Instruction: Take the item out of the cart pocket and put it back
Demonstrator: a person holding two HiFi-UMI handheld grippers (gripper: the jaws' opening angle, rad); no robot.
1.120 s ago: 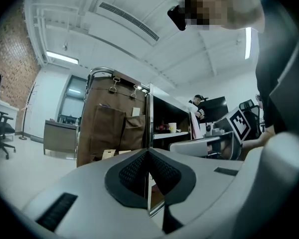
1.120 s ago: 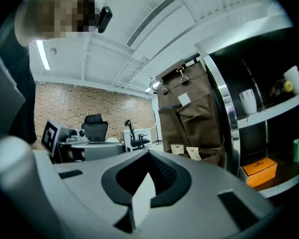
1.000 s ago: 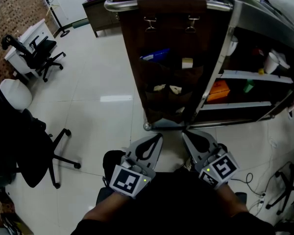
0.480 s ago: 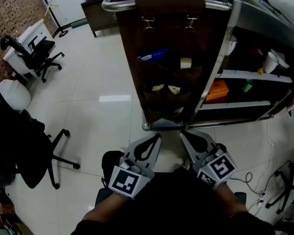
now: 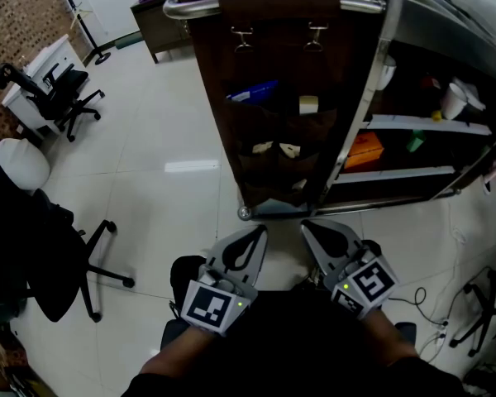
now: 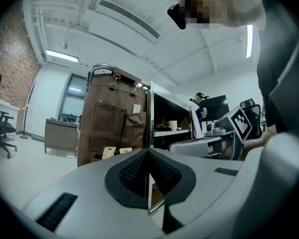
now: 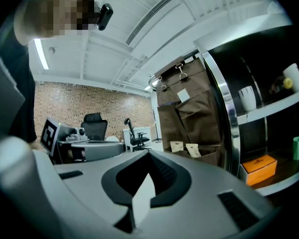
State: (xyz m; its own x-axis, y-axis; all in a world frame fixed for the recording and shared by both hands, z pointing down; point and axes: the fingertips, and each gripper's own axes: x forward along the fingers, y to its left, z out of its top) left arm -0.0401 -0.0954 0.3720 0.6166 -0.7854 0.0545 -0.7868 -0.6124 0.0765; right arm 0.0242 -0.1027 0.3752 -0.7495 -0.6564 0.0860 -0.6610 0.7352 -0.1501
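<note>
Both tools sat at 6 o'clock in the head view, tucked close to your body, and neither carried anything. Your left gripper [image 5: 256, 236] had its jaws pressed together with nothing between them. Your right gripper [image 5: 312, 231] looked the same in its own view, pads meeting at the tips and empty.

The cart [image 5: 182, 8] stood at 12 o'clock, well apart from both tools. The brown pocket organiser [image 5: 281, 48] hung from the cart's top rail by two clips. A blue packet [image 5: 255, 92] stuck out of a pocket toward 11 o'clock on the panel, and a cream card [image 5: 308, 104] sat toward 1 o'clock. Two tan sachets [image 5: 269, 148] sat side by side in the row below them. Which of these was your item, I could not tell.

As I judged it, no item was out of its pocket and no jaw was near one. That placed you either before the first reach or after the return, and the pictures did not settle which. If you were at the start, every step remained. You had to open one pair of jaws, bring it up to 12 o'clock, pinch an item's exposed top edge and lift it clear. Then you had to slide it back into the same pocket.
</note>
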